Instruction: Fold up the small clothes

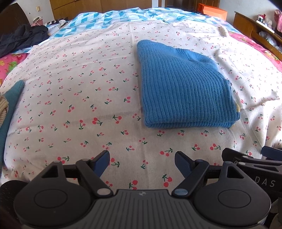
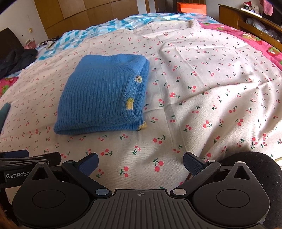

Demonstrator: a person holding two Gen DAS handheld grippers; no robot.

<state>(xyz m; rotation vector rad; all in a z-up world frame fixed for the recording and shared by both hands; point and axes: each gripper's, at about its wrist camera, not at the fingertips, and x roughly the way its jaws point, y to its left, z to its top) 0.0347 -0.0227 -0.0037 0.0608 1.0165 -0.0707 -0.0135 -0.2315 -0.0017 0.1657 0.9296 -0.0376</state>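
A blue ribbed knit sweater (image 1: 183, 88) lies folded into a thick rectangle on the cherry-print sheet (image 1: 79, 88). In the right wrist view the sweater (image 2: 100, 98) shows a button and yellow trim along its right edge. My left gripper (image 1: 142, 163) hovers open over bare sheet, short of the sweater's near edge, nothing between its blue pads. My right gripper (image 2: 140, 163) is open too, over the sheet (image 2: 202, 79) to the right of the sweater's near corner. Neither gripper touches the garment. Each gripper's body shows at the edge of the other's view.
A teal cloth (image 1: 10, 105) with a striped piece lies at the left edge of the bed. Dark clothing (image 1: 19, 38) is piled at the far left. A blue-checked cover (image 1: 109, 19) lies at the far end. A wooden shelf (image 2: 250, 22) stands to the right, an orange box (image 2: 192, 7) beyond.
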